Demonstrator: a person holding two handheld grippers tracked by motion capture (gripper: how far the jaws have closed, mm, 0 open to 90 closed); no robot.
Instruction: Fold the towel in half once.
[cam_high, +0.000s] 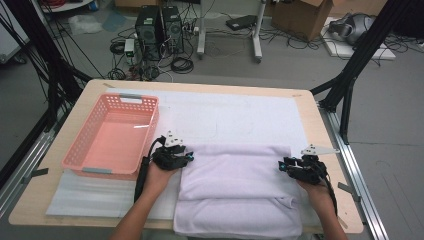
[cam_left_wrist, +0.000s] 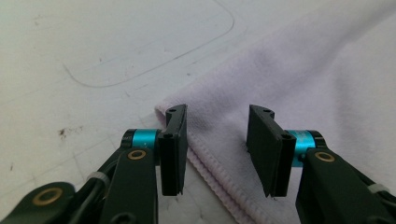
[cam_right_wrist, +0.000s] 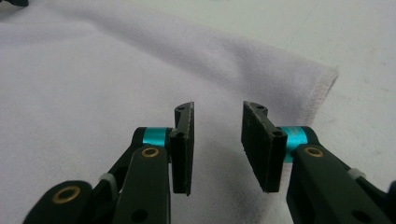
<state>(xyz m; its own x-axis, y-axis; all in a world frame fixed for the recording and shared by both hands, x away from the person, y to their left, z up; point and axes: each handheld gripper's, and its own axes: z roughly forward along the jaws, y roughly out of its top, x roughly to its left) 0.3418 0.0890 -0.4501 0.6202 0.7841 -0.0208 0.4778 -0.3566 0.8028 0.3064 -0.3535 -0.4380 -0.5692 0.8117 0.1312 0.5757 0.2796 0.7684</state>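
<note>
A pale lilac towel (cam_high: 235, 187) lies folded on the white mat near the table's front edge. My left gripper (cam_high: 189, 156) rests at the towel's far left corner, open, its jaws straddling the hemmed corner of the towel (cam_left_wrist: 289, 88) without closing on it. My right gripper (cam_high: 282, 165) sits at the towel's far right side, open, its jaws hovering just above the towel (cam_right_wrist: 93, 84) near the stitched right corner. In both gripper views, left gripper (cam_left_wrist: 217, 149) and right gripper (cam_right_wrist: 217, 147), nothing is pinched between the pads.
A pink plastic basket (cam_high: 87, 142) stands empty at the left of the table, close to my left hand. The white mat (cam_high: 240, 117) stretches behind the towel. A thin foam sheet (cam_high: 85, 197) lies under the basket's front.
</note>
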